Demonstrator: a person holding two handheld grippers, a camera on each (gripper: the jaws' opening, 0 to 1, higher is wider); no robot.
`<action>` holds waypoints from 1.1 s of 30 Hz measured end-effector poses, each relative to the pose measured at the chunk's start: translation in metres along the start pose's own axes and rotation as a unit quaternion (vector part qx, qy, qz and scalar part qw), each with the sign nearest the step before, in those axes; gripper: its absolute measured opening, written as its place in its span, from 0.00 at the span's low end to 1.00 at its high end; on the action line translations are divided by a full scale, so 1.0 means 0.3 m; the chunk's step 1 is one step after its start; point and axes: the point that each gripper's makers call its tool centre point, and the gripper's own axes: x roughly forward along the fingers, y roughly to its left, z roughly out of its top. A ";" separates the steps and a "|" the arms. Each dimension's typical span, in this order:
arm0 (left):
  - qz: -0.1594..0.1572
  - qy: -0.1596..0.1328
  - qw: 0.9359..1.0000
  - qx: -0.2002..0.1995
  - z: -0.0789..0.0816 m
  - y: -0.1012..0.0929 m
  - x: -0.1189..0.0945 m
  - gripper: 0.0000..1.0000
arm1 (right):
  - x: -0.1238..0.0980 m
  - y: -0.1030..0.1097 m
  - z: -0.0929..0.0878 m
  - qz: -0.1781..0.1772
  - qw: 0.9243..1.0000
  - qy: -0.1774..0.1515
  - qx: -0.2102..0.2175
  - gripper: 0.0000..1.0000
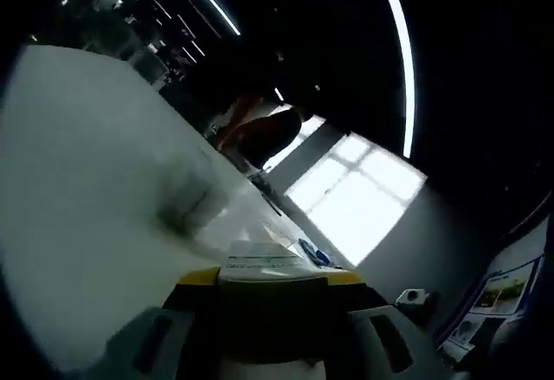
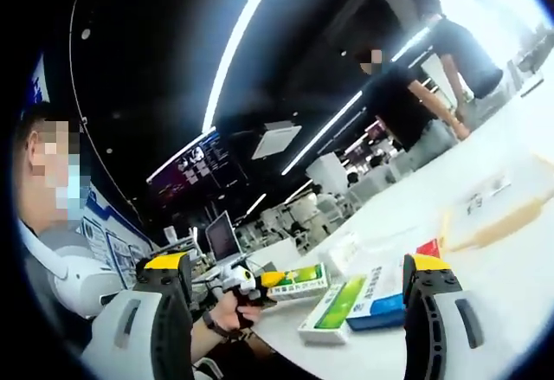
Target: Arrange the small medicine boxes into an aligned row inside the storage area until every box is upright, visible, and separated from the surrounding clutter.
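In the right gripper view, the left gripper (image 2: pixel 251 283) holds a green medicine box (image 2: pixel 299 280) tight in its jaws, out past the white bench's (image 2: pixel 485 285) near edge. A green-and-white box (image 2: pixel 331 312) and a blue-and-white box (image 2: pixel 377 297) lie flat at that edge, between the right gripper's (image 2: pixel 299 311) wide open jaws.

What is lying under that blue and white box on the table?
The blue and white box lies partly on top of a green and white box, which rests on the white table. Whatever else is under it is covered.
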 end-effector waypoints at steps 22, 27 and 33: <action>-0.109 -0.057 0.985 -0.125 0.098 -0.142 -0.019 0.40 | 0.020 0.001 -0.055 0.012 0.999 0.004 0.047 1.00; -0.116 -0.062 0.983 -0.130 0.107 -0.171 -0.025 0.40 | 0.090 0.019 -0.073 0.023 0.998 0.007 0.064 1.00; -0.138 -0.072 0.976 -0.154 0.117 -0.196 -0.040 0.40 | 0.180 0.017 -0.136 0.012 0.996 0.024 0.090 1.00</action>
